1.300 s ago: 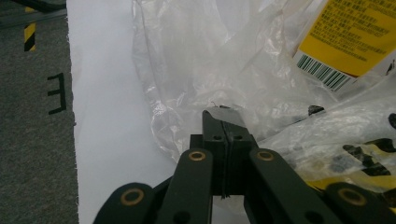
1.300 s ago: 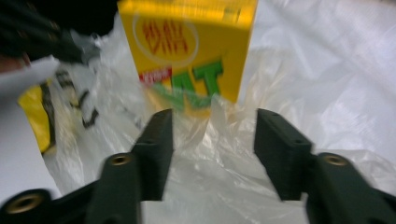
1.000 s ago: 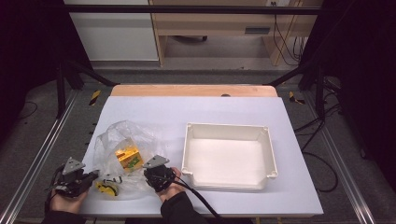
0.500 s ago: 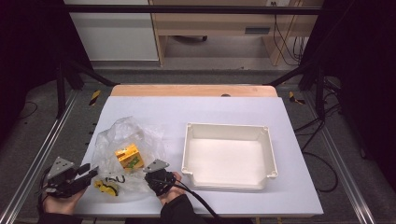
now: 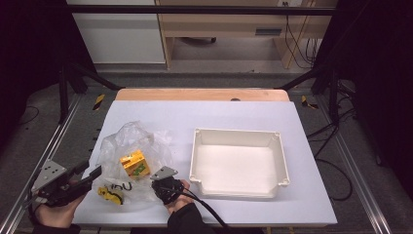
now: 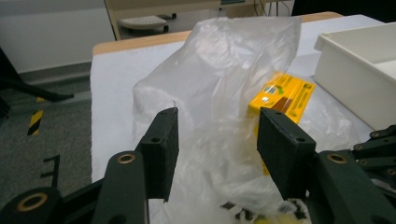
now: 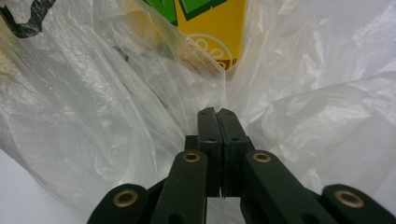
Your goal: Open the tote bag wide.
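A crumpled clear plastic bag [image 5: 139,141] lies on the left of the white table, with a yellow box [image 5: 134,163] inside it. My right gripper [image 5: 158,182] sits at the bag's front right edge. In the right gripper view it is shut [image 7: 217,114] on a fold of the bag [image 7: 116,93], just below the yellow box [image 7: 215,23]. My left gripper [image 5: 92,170] stands open at the bag's left side. In the left gripper view its jaws [image 6: 219,135] are spread, with the bag [image 6: 224,79] rising just beyond them and the box [image 6: 282,95] to the right.
An empty white tray [image 5: 282,161] stands right of the bag; its wall [image 6: 355,74] also appears in the left gripper view. A small yellow-and-black piece [image 5: 109,194] lies at the bag's front edge. The table's left edge and a metal rail [image 5: 29,185] run beside my left hand.
My left gripper has drawn back to the left, away from the bag's front edge, with its jaws now spread. My right gripper has stayed shut at the bag's front right edge.
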`<state>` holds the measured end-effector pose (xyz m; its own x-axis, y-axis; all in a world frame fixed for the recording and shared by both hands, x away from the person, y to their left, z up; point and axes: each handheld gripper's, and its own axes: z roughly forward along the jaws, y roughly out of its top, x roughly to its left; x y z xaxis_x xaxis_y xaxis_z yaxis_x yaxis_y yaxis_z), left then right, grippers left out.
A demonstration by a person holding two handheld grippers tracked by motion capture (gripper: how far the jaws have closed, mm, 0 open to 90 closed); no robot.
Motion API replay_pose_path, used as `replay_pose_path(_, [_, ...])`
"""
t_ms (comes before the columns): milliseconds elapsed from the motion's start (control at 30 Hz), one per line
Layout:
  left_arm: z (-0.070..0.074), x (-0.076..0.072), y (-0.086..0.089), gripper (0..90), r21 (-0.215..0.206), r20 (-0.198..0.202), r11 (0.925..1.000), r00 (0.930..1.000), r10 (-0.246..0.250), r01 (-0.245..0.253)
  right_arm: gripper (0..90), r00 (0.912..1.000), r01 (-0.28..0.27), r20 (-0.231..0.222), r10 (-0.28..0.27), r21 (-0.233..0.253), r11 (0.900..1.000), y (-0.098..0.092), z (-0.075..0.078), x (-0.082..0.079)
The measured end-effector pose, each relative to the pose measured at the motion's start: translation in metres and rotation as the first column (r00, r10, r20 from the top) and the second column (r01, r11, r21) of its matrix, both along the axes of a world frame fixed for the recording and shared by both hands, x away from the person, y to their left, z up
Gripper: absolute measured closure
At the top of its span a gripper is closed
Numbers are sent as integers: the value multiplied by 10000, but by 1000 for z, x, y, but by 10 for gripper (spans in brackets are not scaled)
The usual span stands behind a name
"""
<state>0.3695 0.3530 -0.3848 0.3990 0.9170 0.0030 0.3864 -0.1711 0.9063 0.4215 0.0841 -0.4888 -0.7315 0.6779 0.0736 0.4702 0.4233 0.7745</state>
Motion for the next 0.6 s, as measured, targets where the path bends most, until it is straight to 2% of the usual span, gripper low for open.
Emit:
replay_pose_path(33, [0,0,0,482,0,0,10000,10000,0,0,894,10000,-19,16,19,-10,10000,0,0,0])
replay_pose_path(100, [4,7,-10,480,367,-66,9988,9994,-327,330,894,10000,-19,17,19,-18,10000,0,0,0])
replay_pose_path(133, [4,7,-10,480,367,-66,9988,9994,-327,330,894,10000,-16,15,16,-11,10000,0,0,0])
replay_pose_path(200, [1,18,-17,480,501,-447,9973,9976,-521,543,894,10000,-20,4,20,-3,10000,0,0,0])
replay_pose_path(233, [-4,25,-23,481,799,-756,9947,9954,-588,648,894,10000,-22,9,22,-9,10000,0,0,0])
replay_pose_path(267, [-4,25,-23,481,799,-756,9947,9954,-588,648,894,10000,-27,10,27,-10,10000,0,0,0])
replay_pose_path(300, [-9,31,-27,481,1081,-1063,9920,9929,-542,657,894,10000,-29,9,29,-5,10000,0,0,0])
replay_pose_path(433, [-16,37,-30,509,1305,-1374,9883,9886,-609,790,895,10000,-34,10,34,-9,10000,0,0,0])
replay_pose_path(500, [-21,43,-32,582,1496,-1708,9845,9831,-654,915,894,10000,-20,8,20,-14,10000,0,0,0])
replay_pose_path(600, [-25,48,-32,710,1747,-1920,9820,9807,-368,710,894,10000,-41,30,41,-21,10000,0,0,0])
